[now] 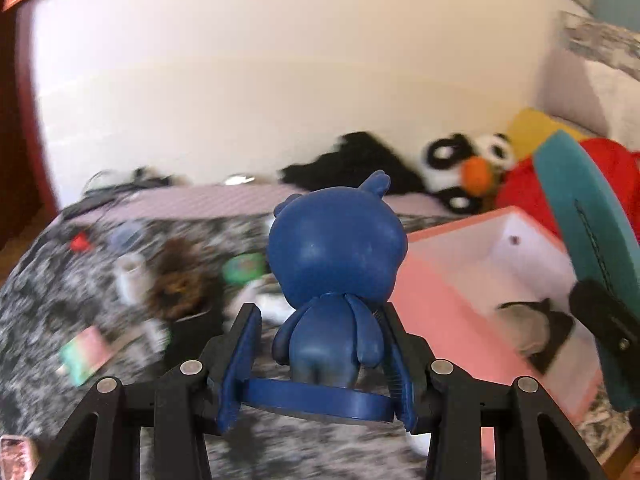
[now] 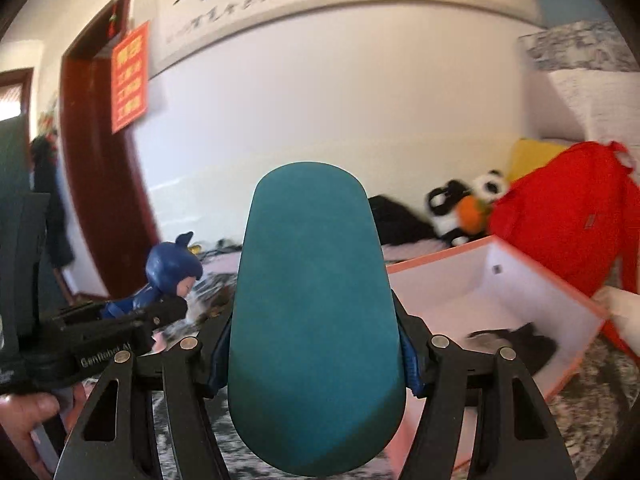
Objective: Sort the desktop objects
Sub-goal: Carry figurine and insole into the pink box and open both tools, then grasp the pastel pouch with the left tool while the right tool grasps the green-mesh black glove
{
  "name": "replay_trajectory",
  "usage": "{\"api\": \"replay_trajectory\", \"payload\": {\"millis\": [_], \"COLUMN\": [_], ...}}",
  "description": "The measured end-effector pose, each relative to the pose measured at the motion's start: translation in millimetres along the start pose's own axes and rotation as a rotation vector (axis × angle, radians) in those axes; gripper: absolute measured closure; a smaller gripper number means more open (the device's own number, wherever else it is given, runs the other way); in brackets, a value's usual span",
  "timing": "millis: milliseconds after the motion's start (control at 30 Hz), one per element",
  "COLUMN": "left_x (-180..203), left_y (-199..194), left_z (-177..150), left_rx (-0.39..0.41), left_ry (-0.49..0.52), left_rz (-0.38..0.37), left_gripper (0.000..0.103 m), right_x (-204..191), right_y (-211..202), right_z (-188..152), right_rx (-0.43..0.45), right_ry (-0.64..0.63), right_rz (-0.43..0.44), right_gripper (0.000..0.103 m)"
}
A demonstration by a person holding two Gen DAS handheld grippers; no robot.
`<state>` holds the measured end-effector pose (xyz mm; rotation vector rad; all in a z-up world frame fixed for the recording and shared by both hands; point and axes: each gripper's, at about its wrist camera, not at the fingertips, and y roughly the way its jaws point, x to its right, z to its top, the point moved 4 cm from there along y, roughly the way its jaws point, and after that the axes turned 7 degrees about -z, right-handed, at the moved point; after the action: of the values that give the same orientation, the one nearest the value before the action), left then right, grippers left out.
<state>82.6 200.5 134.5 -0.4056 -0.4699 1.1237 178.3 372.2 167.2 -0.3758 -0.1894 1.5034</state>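
My left gripper [image 1: 320, 384] is shut on a dark blue figurine [image 1: 336, 272], gripped at its round base, held upright above the patterned table [image 1: 48, 320]. The figurine also shows in the right wrist view [image 2: 172, 272], at left. My right gripper [image 2: 316, 364] is shut on a teal oval case [image 2: 316, 320], held upright; the case also shows at the right edge of the left wrist view [image 1: 588, 232]. A pink open box [image 1: 452, 280] with white inside stands right of both grippers; a dark and grey item [image 1: 532, 328] lies in it. The box also shows in the right wrist view [image 2: 532, 292].
On the table at left are a brown furry thing in a black pot [image 1: 180, 284], a green round tin [image 1: 244, 268], a white cup [image 1: 130, 276] and a small pink-green pack [image 1: 88, 352]. A panda plush [image 1: 468, 168] and red bag [image 2: 568, 220] lie behind the box.
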Motion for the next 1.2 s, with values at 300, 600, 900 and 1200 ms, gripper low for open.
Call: {"api": "replay_trajectory", "payload": {"millis": [300,600,900,1200], "left_x": [102.8,153.9,127.5,58.1], "left_y": [44.8,94.9,76.3,43.9], "left_z": [24.8,46.9,90.7,56.2], "left_rx": [-0.014,-0.069,0.027,0.010], "left_ry": [0.097,0.143,0.077,0.038], "left_rz": [-0.119,-0.191,-0.228,-0.069], "left_gripper": [0.053,0.053,0.003,0.003], "right_x": [83.4,157.5,183.4,121.5], "right_y": [-20.4,22.8,35.3,30.1], "right_z": [18.4,32.3,32.2,38.6], "right_rx": [0.066,0.022,0.041,0.091], "right_ry": [0.054,0.144,0.177,0.133], "right_rz": [-0.179,-0.309,-0.460,-0.348], "right_gripper": [0.035,0.034,0.002,0.000]}}
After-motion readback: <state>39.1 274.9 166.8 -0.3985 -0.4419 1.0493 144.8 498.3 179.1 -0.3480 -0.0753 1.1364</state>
